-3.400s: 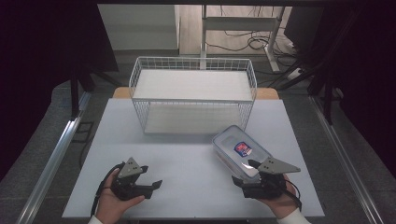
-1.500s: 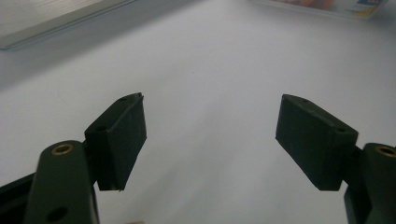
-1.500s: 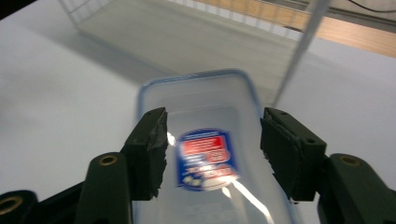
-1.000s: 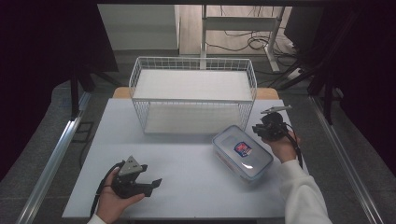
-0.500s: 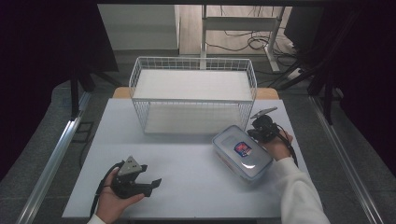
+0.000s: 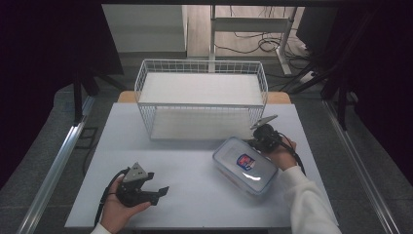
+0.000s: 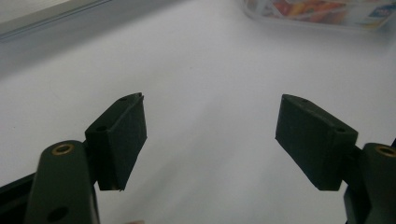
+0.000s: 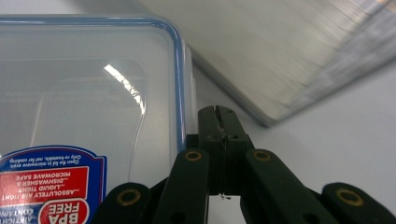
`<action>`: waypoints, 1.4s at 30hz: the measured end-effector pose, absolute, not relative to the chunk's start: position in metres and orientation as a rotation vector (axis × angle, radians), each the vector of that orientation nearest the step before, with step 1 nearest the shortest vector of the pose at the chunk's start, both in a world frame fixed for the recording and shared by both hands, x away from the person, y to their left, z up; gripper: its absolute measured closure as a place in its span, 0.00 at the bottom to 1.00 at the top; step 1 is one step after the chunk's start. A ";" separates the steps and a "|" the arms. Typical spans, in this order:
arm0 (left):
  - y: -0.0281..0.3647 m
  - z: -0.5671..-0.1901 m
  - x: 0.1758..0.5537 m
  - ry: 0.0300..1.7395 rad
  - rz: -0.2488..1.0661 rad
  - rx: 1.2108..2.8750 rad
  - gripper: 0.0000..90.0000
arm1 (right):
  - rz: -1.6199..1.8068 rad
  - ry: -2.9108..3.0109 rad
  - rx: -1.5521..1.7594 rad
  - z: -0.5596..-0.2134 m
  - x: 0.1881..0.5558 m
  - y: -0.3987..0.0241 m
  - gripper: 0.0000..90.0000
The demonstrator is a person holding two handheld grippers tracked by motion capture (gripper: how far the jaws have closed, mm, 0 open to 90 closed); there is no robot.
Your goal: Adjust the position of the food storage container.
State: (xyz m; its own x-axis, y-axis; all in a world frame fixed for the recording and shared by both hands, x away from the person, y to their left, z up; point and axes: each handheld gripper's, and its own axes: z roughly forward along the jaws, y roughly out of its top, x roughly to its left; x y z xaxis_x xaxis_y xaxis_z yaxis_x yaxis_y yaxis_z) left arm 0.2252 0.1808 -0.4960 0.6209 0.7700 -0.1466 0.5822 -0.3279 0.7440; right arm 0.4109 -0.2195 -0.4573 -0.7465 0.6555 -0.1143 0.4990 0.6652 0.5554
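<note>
Resting closed beside the box point(image 8: 88, 116) edge: right hand-held gripper point(image 8: 218, 114), nothing pinched, lower label cut off; left hand-held gripper point(image 7: 210, 135) open over bare counter point(image 7: 210, 70).

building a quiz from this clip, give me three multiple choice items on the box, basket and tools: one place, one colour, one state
1. Where is the lidded plastic box?
A. inside the basket
B. on the table in front of the basket
C. on the floor

2. What colour is the wire basket?
A. white
B. red
C. black

3. How do the right tool's jaws stand?
A. wide open
B. shut on the basket
C. shut, empty, beside the box

Answers:
1 B, the box lies on the white table, nearer than the basket.
2 A, its wires are white.
3 C, the right gripper view shows the jaws pressed together at the lid's edge.
</note>
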 end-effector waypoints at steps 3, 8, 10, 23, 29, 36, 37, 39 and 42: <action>0.181 -0.496 0.225 1.060 0.296 2.039 0.27 | 0.742 2.622 0.872 -0.458 0.405 -0.204 0.99; 0.182 -0.496 0.225 1.060 0.296 2.037 0.27 | 0.750 2.661 0.810 -0.459 0.397 -0.186 0.99; 0.182 -0.496 0.225 1.059 0.296 2.038 0.27 | 0.770 2.683 0.791 -0.460 0.394 -0.180 0.99; 0.184 -0.496 0.226 1.064 0.296 2.038 0.28 | 0.767 2.778 0.617 -0.463 0.371 -0.132 0.99; 0.187 -0.495 0.226 1.067 0.300 2.032 0.28 | 0.745 2.738 0.675 -0.459 0.372 -0.139 0.99; 0.188 -0.495 0.225 1.068 0.300 2.026 0.28 | 0.780 2.614 0.842 -0.434 0.353 -0.190 0.99; 0.188 -0.495 0.225 1.068 0.301 2.025 0.28 | 0.759 2.585 0.869 -0.431 0.349 -0.200 0.99; 0.187 -0.495 0.225 1.069 0.301 2.023 0.28 | 0.752 2.551 0.930 -0.427 0.340 -0.219 0.99; 0.186 -0.494 0.225 1.066 0.302 2.025 0.28 | 0.733 2.526 1.003 -0.428 0.324 -0.243 0.99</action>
